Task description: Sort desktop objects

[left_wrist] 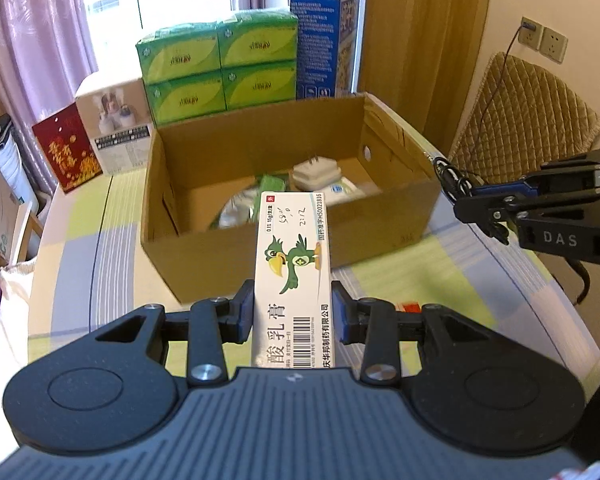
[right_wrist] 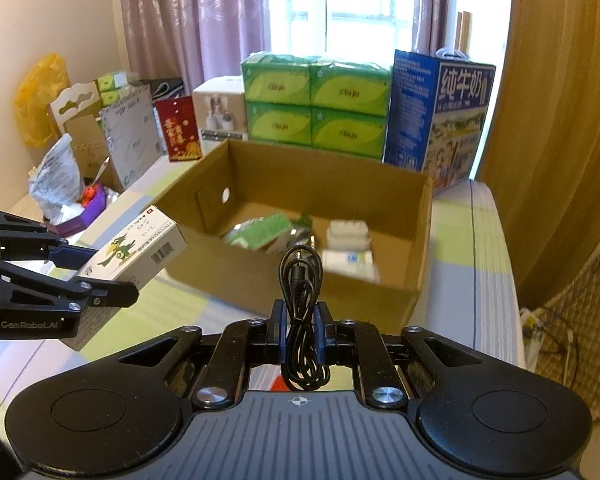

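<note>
The left gripper (left_wrist: 293, 312) is holding a medicine box (left_wrist: 294, 264) lengthwise, its jaws pressing on the two long side faces near the rear half, so the front end is sticking out toward the cardboard box (left_wrist: 284, 240). The carton looks light and stiff but thin-walled; it is likely to dent under a hard squeeze, and the flat long sides are giving the blue pads (left_wrist: 245, 314) a sound hold.

The right gripper (right_wrist: 300, 330) is pinching a coiled black cable (right_wrist: 301, 308), jaws nearly closed on the middle of the bundle, with loops hanging behind and the plug end rising in front. The cable is soft, limp and slightly slick; taken at mid-bundle the coils are staying together, though a loose loop could snag on the cardboard box's rim.

Both loads are hovering just short of the cardboard box's near wall, above the striped table (left_wrist: 400, 276). Inside the cardboard box are lying a white charger (left_wrist: 316, 174), a green packet (right_wrist: 260, 232) and some white packs. Behind the cardboard box are standing green tissue packs (left_wrist: 220, 68) and a blue milk carton (right_wrist: 440, 116).
</note>
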